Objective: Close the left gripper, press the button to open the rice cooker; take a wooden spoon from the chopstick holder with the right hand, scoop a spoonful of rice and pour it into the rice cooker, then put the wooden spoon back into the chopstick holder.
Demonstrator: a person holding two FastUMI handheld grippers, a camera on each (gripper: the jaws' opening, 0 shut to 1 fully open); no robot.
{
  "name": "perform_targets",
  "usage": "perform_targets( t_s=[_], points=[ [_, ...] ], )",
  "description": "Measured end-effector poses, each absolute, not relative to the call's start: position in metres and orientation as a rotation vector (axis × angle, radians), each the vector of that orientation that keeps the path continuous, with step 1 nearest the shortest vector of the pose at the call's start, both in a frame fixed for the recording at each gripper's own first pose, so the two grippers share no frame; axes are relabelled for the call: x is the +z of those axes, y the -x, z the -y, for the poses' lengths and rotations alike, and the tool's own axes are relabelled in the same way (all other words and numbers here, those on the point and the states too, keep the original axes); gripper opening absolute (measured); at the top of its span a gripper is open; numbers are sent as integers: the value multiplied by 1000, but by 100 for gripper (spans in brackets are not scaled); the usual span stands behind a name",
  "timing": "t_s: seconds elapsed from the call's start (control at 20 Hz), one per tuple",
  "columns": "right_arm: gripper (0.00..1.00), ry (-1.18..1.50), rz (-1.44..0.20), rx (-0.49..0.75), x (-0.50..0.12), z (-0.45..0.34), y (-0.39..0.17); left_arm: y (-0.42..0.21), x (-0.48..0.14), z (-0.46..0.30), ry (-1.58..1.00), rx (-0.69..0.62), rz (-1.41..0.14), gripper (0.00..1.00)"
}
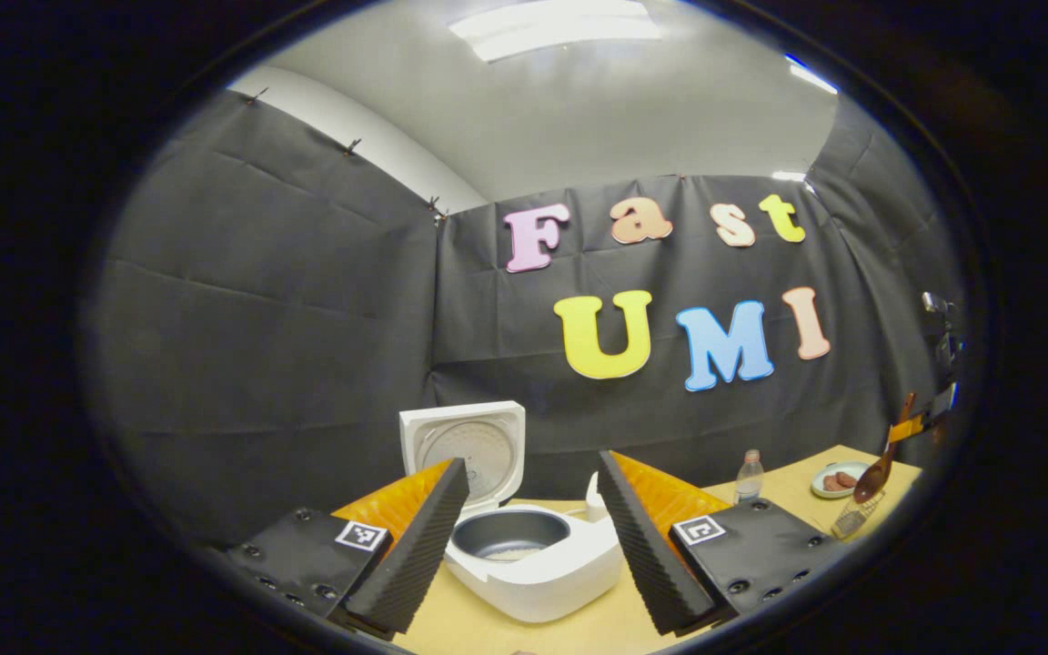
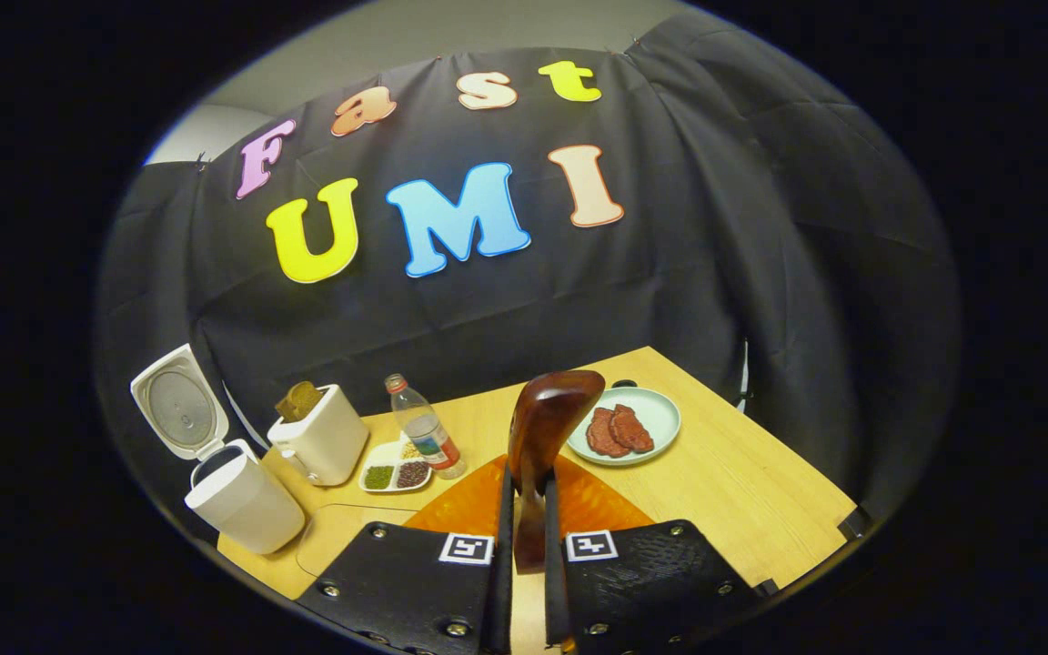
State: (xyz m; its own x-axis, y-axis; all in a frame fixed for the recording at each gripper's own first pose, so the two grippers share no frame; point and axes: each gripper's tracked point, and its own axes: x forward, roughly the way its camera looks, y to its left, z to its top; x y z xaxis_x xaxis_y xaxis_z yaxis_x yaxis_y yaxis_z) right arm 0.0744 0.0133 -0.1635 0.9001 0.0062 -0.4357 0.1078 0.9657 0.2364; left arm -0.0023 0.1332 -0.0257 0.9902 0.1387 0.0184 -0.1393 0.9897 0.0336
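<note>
The white rice cooker [image 1: 538, 569] stands open on the table, lid [image 1: 469, 446] raised, a little rice in its grey pot. My left gripper [image 1: 533, 462] is open, one finger on each side of the cooker and short of it. In the right gripper view my right gripper [image 2: 527, 482] is shut on the handle of a dark wooden spoon [image 2: 551, 414], bowl pointing up. At the right edge of the left gripper view that spoon [image 1: 874, 478] hangs just above the wire chopstick holder [image 1: 853, 518]. The rice cooker [image 2: 237, 500] stands far left of the right gripper.
A white toaster [image 2: 319, 437] with bread, a divided dish of grains [image 2: 394, 471] and a small bottle [image 2: 424, 428] stand between cooker and spoon. A plate of meat slices [image 2: 624, 423] lies behind the spoon. The table edge [image 2: 797, 546] runs along the right.
</note>
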Motion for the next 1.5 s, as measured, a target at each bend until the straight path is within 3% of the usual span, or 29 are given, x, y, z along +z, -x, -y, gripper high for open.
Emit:
perform_targets(
  t_s=[0.4, 0.55, 0.6, 1.0, 1.05, 1.1, 1.25, 1.5],
  points=[
    [15, -251, -453, 24, -165, -92, -78, 7, -41, -172, -28, 129, -7, 94],
    [14, -230, -473, 30, -183, -114, -82, 9, -45, -187, -28, 131, -13, 94],
    [14, -221, -480, 28, -190, -120, -84, 10, -48, -191, -27, 128, -16, 98],
    [15, -120, -517, -5, -248, -153, -106, 18, -70, -234, -35, 156, -61, 98],
    [15, -111, -520, -2, -253, -157, -111, 20, -72, -237, -27, 160, -67, 94],
    [15, -103, -520, -1, -257, -161, -115, 21, -72, -240, -24, 163, -66, 99],
    [15, -53, -515, -3, -268, -169, -126, 27, -76, -247, -42, 174, -76, 98],
    [15, -6, -531, 62, -288, -202, -119, 33, -78, -251, -49, 182, -82, 98]
  ],
)
